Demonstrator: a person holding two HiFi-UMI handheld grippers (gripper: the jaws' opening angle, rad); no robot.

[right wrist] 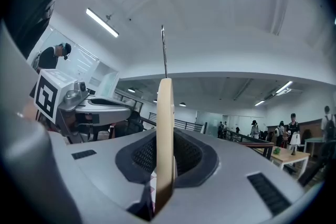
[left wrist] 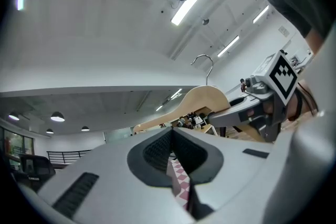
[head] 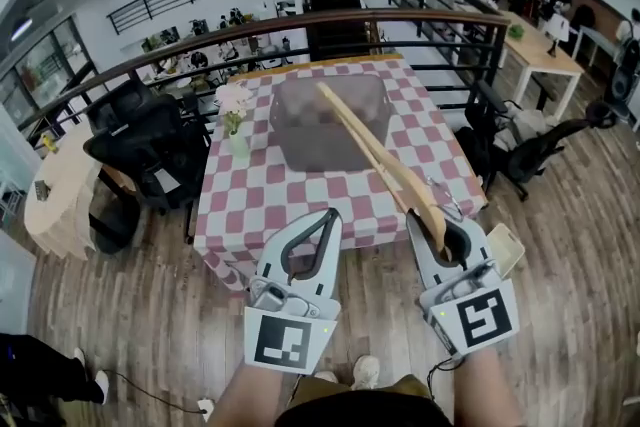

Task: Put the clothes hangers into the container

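Wooden hanger [head: 375, 150], one counted, is clamped edge-on in my right claw [head: 445, 233]. Its far end reaches over the single grey container [head: 300, 150] on the checked tabletop [head: 260, 205]. Both claws are held about level, side by side, short of the tabletop's near edge. My left claw [head: 327, 215] is empty, jaws together. One flower vase [head: 239, 147] stands left of the container.

Pink-checked table [head: 300, 205] with a flower vase [head: 238, 143] — black office chairs [head: 150, 147] beside it, railing [head: 300, 21] behind
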